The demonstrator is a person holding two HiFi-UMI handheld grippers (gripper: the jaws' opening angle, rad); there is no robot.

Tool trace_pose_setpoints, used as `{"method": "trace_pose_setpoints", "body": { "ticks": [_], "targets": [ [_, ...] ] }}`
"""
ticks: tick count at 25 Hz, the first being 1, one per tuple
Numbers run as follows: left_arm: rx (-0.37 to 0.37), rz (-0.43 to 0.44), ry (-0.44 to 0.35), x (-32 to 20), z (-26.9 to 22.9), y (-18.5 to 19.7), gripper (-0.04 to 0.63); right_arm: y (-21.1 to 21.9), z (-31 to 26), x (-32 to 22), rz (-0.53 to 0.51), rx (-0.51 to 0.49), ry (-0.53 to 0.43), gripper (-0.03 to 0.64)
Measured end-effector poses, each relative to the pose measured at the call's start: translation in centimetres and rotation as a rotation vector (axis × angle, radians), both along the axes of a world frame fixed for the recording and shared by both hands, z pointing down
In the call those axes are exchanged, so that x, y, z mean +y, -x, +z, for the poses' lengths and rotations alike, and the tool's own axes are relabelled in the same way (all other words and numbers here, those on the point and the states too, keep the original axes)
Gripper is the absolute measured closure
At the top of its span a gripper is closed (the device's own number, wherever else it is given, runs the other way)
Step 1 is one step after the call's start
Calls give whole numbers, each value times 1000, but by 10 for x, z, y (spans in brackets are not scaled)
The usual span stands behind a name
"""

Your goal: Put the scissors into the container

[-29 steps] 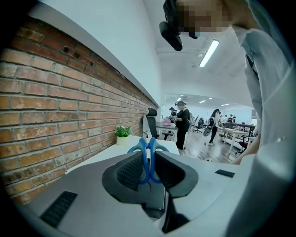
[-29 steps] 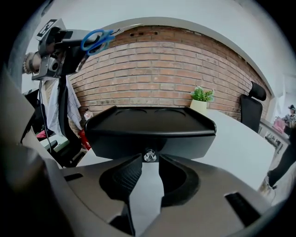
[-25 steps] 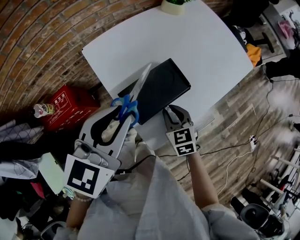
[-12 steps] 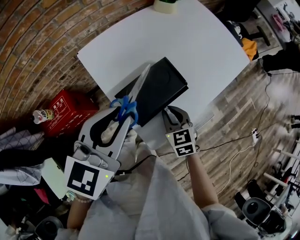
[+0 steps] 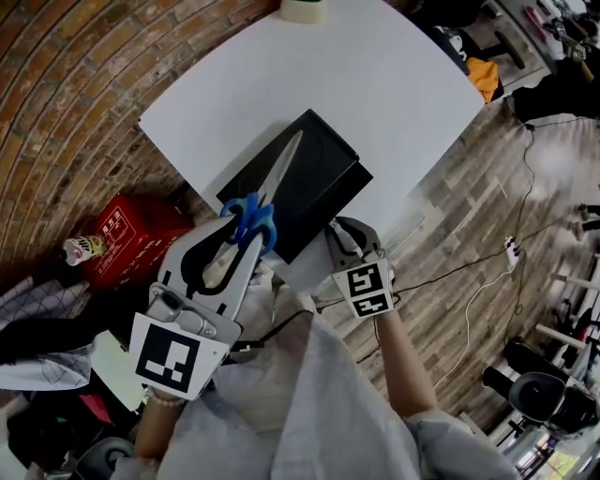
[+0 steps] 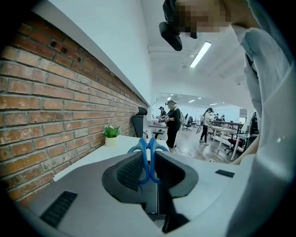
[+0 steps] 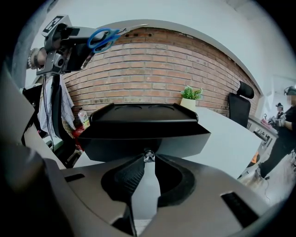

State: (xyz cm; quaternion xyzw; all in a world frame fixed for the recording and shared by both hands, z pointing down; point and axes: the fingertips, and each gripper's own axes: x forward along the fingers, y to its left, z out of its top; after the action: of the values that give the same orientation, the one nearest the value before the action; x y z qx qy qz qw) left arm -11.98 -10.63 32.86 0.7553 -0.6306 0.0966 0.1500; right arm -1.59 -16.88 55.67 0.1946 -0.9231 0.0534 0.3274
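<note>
The scissors (image 5: 255, 208), blue-handled with long steel blades, hang tilted over the black rectangular container (image 5: 319, 192) on the white table (image 5: 394, 84). My left gripper (image 5: 242, 232) is shut on the blue handles (image 6: 148, 159), with the blades pointing away over the container's middle. My right gripper (image 5: 342, 234) is at the container's near side, its jaws shut on a small metal knob (image 7: 148, 156) on the container's wall (image 7: 143, 139). The right gripper view also shows the scissors (image 7: 104, 37) held high at the upper left by the left gripper (image 7: 64, 41).
A potted plant (image 7: 190, 98) stands at the table's far edge (image 5: 305, 9). A red box (image 5: 127, 230) and a bottle (image 5: 80, 248) lie on the floor by the brick wall. Cables (image 5: 469, 291) run over the floor at right. People stand far off (image 6: 175, 122).
The scissors, which lay along the container's left edge, now hang over its middle. The right gripper has stayed at the container's near side.
</note>
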Motion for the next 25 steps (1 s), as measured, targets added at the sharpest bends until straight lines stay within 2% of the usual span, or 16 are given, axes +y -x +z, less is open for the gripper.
{"method": "trace_pose_setpoints", "body": {
  "ticks": [16,25],
  "targets": [
    [14,127,14,-19,9,-43,497,-54,3,9,78,30,-1,526],
    [28,190,21,-22,18,-48,497,-69,10,20,113,62,-5,526]
  ]
}}
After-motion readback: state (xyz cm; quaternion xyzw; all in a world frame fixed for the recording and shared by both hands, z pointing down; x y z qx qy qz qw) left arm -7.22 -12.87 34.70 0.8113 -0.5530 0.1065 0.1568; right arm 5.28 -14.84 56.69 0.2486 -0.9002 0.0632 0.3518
